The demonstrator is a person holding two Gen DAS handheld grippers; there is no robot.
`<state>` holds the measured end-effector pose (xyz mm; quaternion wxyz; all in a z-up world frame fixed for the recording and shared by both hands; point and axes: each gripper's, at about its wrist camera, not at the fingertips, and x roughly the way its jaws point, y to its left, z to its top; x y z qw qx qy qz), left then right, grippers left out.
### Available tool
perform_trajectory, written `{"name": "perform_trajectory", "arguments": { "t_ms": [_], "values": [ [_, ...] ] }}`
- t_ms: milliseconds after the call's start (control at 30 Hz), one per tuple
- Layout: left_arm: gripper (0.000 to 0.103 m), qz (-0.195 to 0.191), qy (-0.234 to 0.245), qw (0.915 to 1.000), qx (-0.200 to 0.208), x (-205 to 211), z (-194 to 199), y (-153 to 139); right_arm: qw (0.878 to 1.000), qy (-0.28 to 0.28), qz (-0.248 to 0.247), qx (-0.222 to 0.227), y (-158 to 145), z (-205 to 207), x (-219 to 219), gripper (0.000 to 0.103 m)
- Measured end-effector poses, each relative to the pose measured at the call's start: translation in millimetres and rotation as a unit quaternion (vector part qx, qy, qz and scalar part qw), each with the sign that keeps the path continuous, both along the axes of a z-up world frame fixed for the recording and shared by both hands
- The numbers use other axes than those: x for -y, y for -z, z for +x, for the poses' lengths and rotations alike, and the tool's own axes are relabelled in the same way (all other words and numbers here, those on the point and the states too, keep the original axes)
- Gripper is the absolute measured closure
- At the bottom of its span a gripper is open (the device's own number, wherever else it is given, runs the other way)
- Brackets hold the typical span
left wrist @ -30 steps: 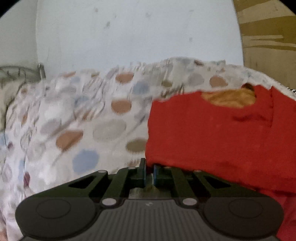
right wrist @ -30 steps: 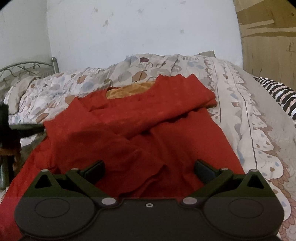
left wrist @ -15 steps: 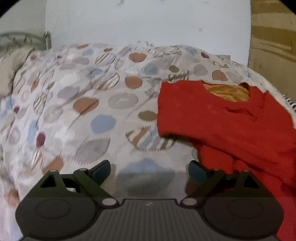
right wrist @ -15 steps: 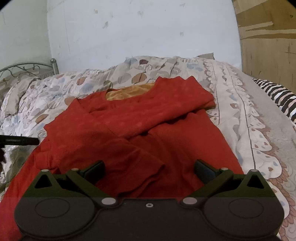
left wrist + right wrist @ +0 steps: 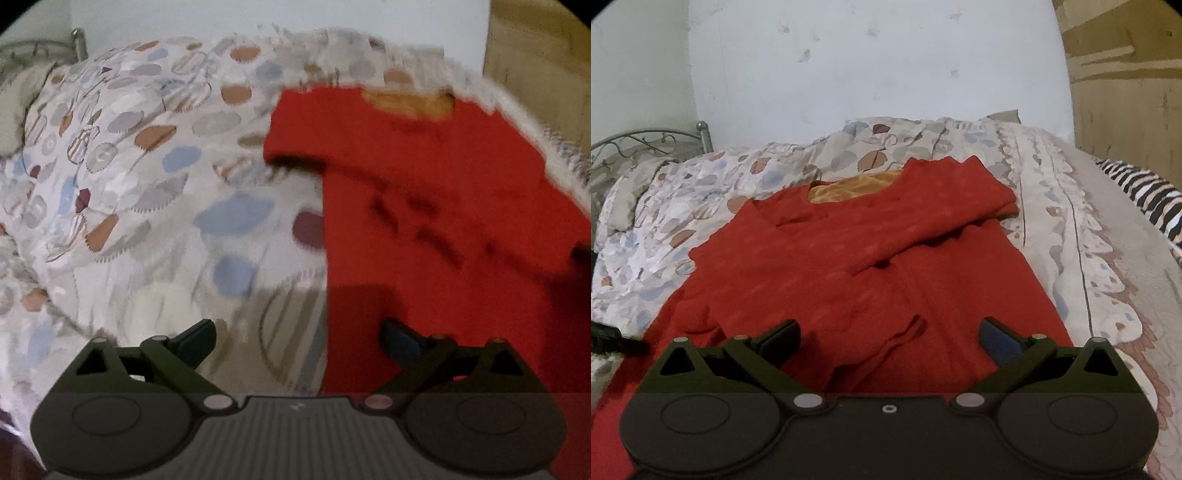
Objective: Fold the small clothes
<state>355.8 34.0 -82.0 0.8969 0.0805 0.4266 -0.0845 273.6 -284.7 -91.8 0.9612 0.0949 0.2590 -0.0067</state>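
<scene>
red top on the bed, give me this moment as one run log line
left gripper: open, empty | right gripper: open, empty | red top: on quilt, both sleeves folded in | next: probably fold hem up

Bed (image 5: 1108, 236) — patterned quilt (image 5: 683, 221), red garment (image 5: 849, 266) spread.

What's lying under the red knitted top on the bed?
The red knitted top lies on a leaf-patterned quilt. An orange lining shows inside its neckline. Whatever else is beneath it is covered.
</scene>
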Motion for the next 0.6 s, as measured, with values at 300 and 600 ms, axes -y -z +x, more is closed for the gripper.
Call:
{"name": "perform_trajectory", "arguments": {
  "t_ms": [300,600],
  "values": [
    [0.001,0.033,0.009,0.9994,0.005,-18,-17,-6,0.989,-0.045,-0.135,-0.024,-1,-58,13,0.0],
    [0.0,0.105,-0.002,0.9909,0.084,-24,-50,-44,0.996,0.008,-0.085,-0.041,-9,-124,63,0.0]
  ]
}}
